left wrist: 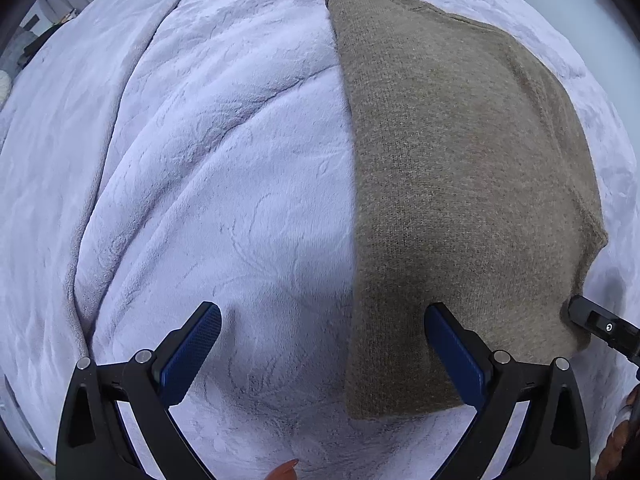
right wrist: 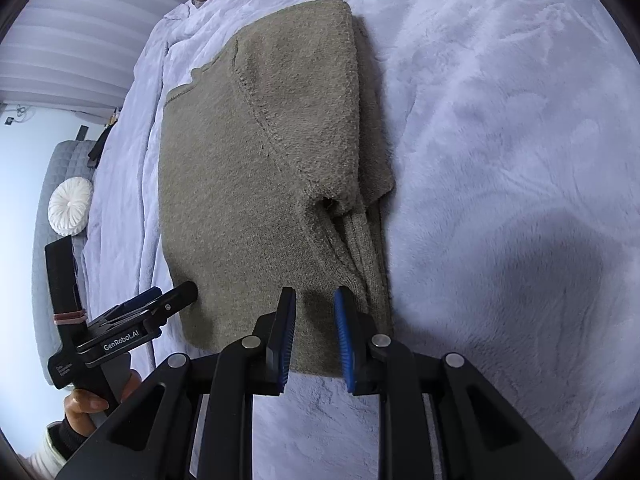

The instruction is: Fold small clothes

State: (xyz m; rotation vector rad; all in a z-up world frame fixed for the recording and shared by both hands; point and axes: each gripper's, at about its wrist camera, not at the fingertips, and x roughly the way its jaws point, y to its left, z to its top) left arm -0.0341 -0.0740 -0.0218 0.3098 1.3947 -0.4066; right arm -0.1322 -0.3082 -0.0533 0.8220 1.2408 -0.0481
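Two blue-padded fingers of left gripper (left wrist: 322, 350) spread wide, empty, low over blanket (left wrist: 180, 200). Folded brown sweater (left wrist: 460, 180) flat on blanket, filling right half of left wrist view; one finger (left wrist: 452, 352) over its near left edge, other finger over bare blanket. Black tip of right gripper (left wrist: 600, 324) at sweater's near right corner.

From right wrist: right gripper (right wrist: 316, 320) with narrow gap between pads, clamped on nothing, above sweater's (right wrist: 240, 180) near edge beside tucked sleeve (right wrist: 360, 248). Left gripper (right wrist: 160, 304) at left, at sweater's near left corner, held by hand (right wrist: 86, 404). White round cushion (right wrist: 70, 206) on grey sofa (right wrist: 60, 168) beyond.
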